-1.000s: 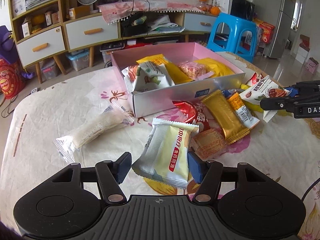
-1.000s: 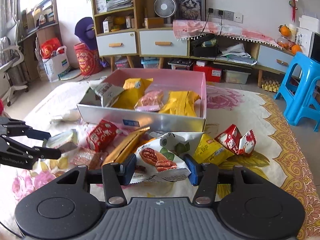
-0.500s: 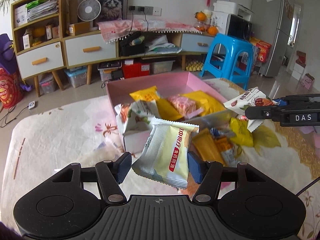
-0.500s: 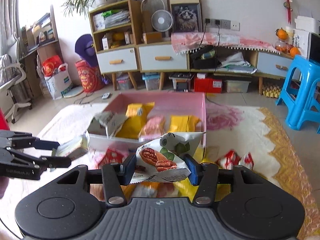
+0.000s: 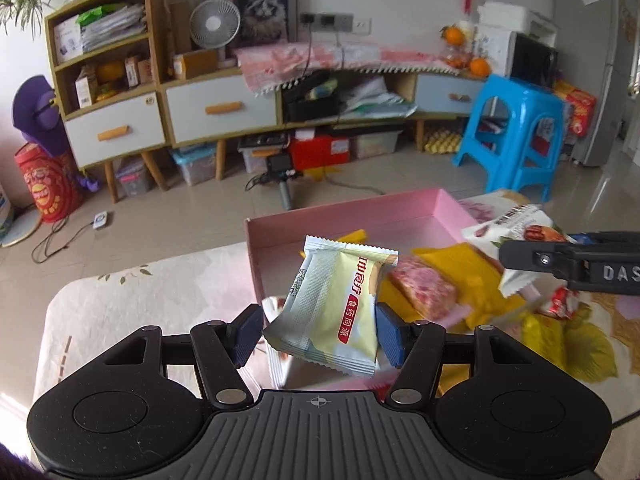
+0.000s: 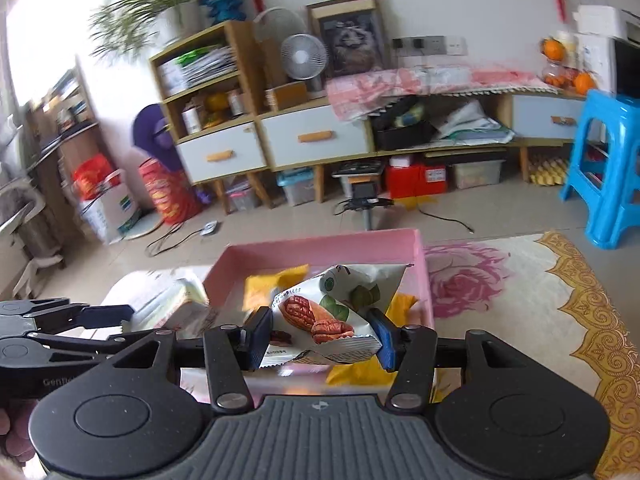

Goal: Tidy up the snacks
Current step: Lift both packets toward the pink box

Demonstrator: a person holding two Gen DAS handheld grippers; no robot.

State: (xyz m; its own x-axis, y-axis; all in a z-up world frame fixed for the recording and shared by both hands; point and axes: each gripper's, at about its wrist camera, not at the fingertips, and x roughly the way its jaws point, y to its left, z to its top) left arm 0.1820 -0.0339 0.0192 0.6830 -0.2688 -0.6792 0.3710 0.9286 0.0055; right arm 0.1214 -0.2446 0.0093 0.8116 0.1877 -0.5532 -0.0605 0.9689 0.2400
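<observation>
Above the pink box (image 5: pixel 352 216), left hand-held gripper (image 5: pixel 318 330) grasping pale-yellow packet (image 5: pixel 336 308), right hand-held gripper (image 6: pixel 320 334) grasping crinkled nut packet (image 6: pixel 328 312)

We note a pale yellow-and-silver foil snack packet with red lettering (image 5: pixel 336 312) raised above the open pink cardboard box (image 5: pixel 352 216). A crumpled white nut-printed packet (image 6: pixel 328 316) is likewise raised; yellow packets (image 5: pixel 460 268) and a pink one (image 5: pixel 424 290) lie inside.

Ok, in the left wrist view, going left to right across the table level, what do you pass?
Bare tablecloth → yellow-and-silver snack packet in the left hand-held gripper → pink wrapped snack in the pink box → nut snack packet in the right hand-held gripper.
</observation>
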